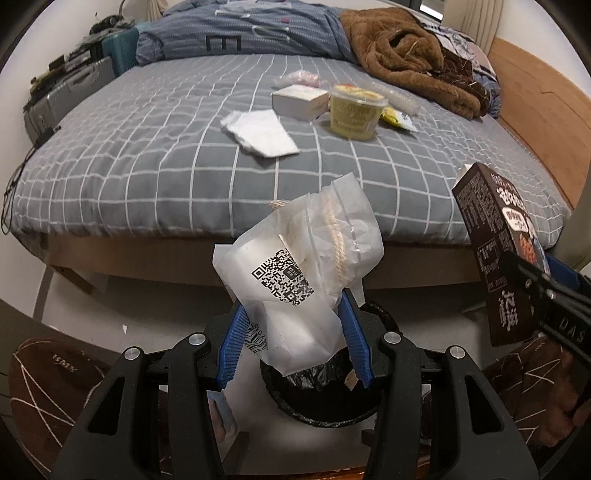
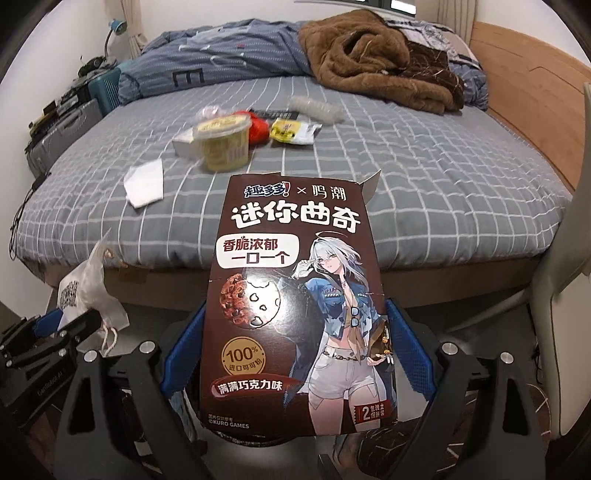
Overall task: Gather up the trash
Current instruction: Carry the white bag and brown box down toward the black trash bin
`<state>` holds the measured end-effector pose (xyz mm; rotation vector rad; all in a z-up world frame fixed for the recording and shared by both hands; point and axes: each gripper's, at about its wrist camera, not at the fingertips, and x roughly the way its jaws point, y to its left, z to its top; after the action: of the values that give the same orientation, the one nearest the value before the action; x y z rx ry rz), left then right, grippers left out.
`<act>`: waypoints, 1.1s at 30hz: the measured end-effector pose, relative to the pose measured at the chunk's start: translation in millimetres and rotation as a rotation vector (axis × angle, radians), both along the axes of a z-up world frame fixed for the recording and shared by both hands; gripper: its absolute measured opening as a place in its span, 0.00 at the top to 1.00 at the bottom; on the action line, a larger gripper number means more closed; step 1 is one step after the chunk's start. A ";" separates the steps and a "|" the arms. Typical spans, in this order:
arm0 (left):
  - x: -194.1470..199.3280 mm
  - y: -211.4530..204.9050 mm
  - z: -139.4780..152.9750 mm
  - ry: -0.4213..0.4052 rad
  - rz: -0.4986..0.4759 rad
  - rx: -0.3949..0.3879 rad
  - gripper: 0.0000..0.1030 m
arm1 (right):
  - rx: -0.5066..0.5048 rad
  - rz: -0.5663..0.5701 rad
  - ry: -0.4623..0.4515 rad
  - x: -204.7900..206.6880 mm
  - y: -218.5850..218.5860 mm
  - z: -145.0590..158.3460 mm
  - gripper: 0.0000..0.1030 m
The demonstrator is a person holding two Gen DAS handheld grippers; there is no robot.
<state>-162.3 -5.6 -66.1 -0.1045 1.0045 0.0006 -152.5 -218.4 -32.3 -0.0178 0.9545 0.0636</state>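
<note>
My left gripper (image 1: pixel 291 306) is shut on a crumpled white paper bag (image 1: pixel 299 266) that has a QR code and a string handle. It hangs over a bin lined with a black bag (image 1: pixel 321 417) on the floor. My right gripper (image 2: pixel 295 310) is shut on the sides of a brown cookie box (image 2: pixel 295 302) with an open top flap. That box (image 1: pixel 495 251) and gripper (image 1: pixel 532 273) also show at the right of the left wrist view. On the bed lie a yellow cup (image 2: pixel 221 144), a white tissue (image 2: pixel 144 184), a white box (image 1: pixel 299 99) and a yellow packet (image 2: pixel 291 131).
The bed's grey checked sheet (image 1: pixel 147 166) has a brown blanket (image 1: pixel 402 48) and a blue duvet (image 1: pixel 240 33) at its far end. Brown slippers (image 1: pixel 48 384) flank the bin. Suitcases (image 1: pixel 70 92) line the left wall. A wooden headboard (image 1: pixel 535 96) stands on the right.
</note>
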 end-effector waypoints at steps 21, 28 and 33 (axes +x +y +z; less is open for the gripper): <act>3.0 11.3 -60.1 0.097 0.013 0.019 0.54 | -0.021 0.045 0.129 -6.3 30.2 -64.7 0.16; 7.7 15.3 -92.9 0.148 0.007 0.020 0.54 | -0.018 0.056 0.192 -4.0 32.2 -97.9 0.16; 12.5 14.2 -116.2 0.189 0.000 0.028 0.54 | -0.008 0.048 0.241 -1.5 31.2 -118.7 0.16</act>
<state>-149.8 8.6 -182.3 -0.0792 1.1930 0.0249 -154.0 -187.2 -151.0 -0.0411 1.1957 0.1083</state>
